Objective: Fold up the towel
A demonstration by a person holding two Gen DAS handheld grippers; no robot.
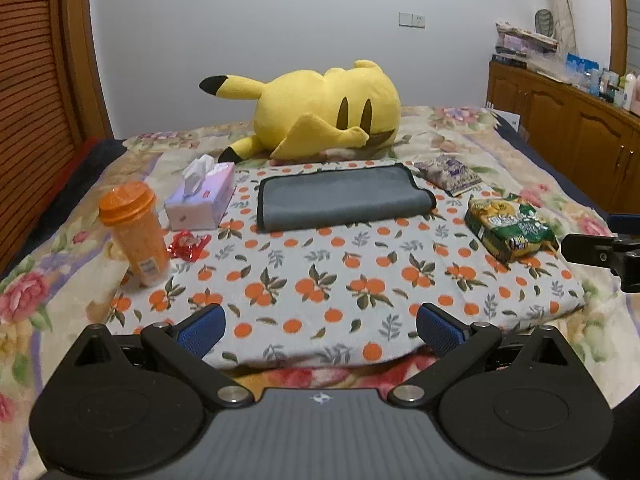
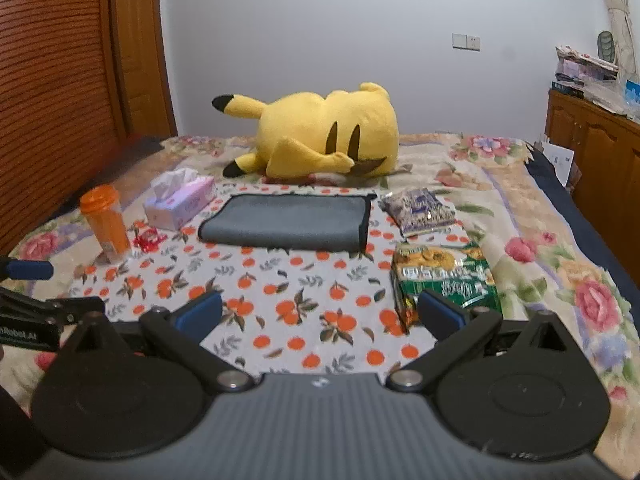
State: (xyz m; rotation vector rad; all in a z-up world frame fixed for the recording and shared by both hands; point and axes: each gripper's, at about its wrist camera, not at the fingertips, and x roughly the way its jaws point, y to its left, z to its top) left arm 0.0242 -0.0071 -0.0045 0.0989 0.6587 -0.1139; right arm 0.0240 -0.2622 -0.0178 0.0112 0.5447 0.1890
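Note:
A grey towel (image 1: 340,198) with a dark hem lies folded in a flat rectangle at the far side of an orange-print cloth (image 1: 320,276) on the bed. It also shows in the right wrist view (image 2: 286,222). My left gripper (image 1: 320,326) is open and empty, well short of the towel, above the cloth's near edge. My right gripper (image 2: 320,314) is open and empty, also well back from the towel, over the cloth's near right part. Each gripper's body shows at the edge of the other's view.
A yellow plush toy (image 1: 320,112) lies behind the towel. An orange bottle (image 1: 134,232), a tissue box (image 1: 202,196) and a red wrapper (image 1: 188,244) are to the left. Two snack bags (image 1: 510,226) (image 1: 448,174) are to the right. Wooden cabinets (image 1: 568,128) stand far right.

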